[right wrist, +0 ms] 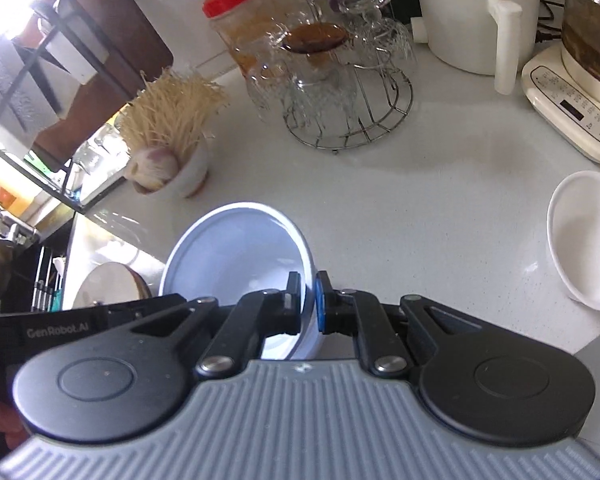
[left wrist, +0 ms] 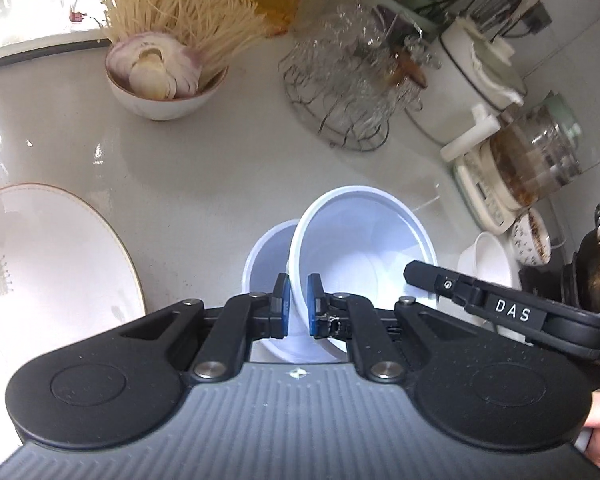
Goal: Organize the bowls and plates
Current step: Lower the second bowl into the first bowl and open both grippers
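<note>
Left gripper [left wrist: 298, 304] up close, jaws narrowed onto the near rim of a pale blue plastic bowl [left wrist: 364, 240], tilted above a second blue bowl [left wrist: 266, 256] that appears to sit on the white counter [left wrist: 204, 176]. The right gripper [right wrist: 308, 302] pinches the same upper bowl's rim [right wrist: 236, 248] from the other side. Two grips on one thin rim: that's the risk. If the hands pull unevenly, the soft wall could flex and slip out of a pad, or the bowl could jam crooked in the lower one. A gold-rimmed plate [left wrist: 52, 248] waits to the left, a small white bowl [right wrist: 584, 240] to the right.
</note>
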The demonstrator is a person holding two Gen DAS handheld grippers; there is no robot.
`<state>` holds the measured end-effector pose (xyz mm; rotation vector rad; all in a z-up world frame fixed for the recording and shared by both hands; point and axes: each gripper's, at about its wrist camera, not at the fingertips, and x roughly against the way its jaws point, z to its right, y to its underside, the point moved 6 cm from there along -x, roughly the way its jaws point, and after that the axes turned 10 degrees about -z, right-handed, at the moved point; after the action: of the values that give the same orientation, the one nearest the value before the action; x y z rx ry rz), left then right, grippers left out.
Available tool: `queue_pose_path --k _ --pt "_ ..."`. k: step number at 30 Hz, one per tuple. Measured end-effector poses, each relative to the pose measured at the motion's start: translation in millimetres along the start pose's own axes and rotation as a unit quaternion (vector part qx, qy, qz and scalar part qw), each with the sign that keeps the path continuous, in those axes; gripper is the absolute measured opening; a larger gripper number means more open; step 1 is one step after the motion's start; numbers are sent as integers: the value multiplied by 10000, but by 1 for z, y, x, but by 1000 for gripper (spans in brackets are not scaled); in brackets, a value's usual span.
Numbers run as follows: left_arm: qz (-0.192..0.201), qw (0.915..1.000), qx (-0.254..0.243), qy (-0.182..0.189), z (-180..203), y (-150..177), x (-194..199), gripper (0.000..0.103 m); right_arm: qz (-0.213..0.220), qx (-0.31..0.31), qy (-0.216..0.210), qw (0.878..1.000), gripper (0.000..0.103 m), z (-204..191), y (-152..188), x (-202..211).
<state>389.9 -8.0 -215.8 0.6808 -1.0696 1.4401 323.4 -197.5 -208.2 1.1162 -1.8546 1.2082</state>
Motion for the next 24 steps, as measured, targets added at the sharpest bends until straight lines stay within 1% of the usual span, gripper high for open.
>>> queue_pose_path --k 3,7,10,15,21,23,24 --pt "-50 9999 -45 -94 -2 -1 -5 10 -26 -22 -53 10000 11 0 0 -4" --pt "-169 9998 71 -32 -7 0 -9 11 -74 39 -31 10000 11 -1 -1 -9" --pt "-222 9997 50 -58 -7 -2 -12 10 -73 -35 -55 10000 11 2 -1 -9" --pt "-252 9997 14 -38 -6 -5 -14 10 -92 -217 -54 9997 11 7 -2 -12" --pt "-244 9997 15 -82 -10 -6 -13 11 -6 -182 -8 9998 11 6 -6 -10" --pt "-322 9993 70 -180 -10 -7 -12 14 51 -215 -7 9998 12 6 -7 -7" --pt "-296 9994 49 -195 -9 -8 -10 22 93 -236 5 9997 12 7 -7 -6"
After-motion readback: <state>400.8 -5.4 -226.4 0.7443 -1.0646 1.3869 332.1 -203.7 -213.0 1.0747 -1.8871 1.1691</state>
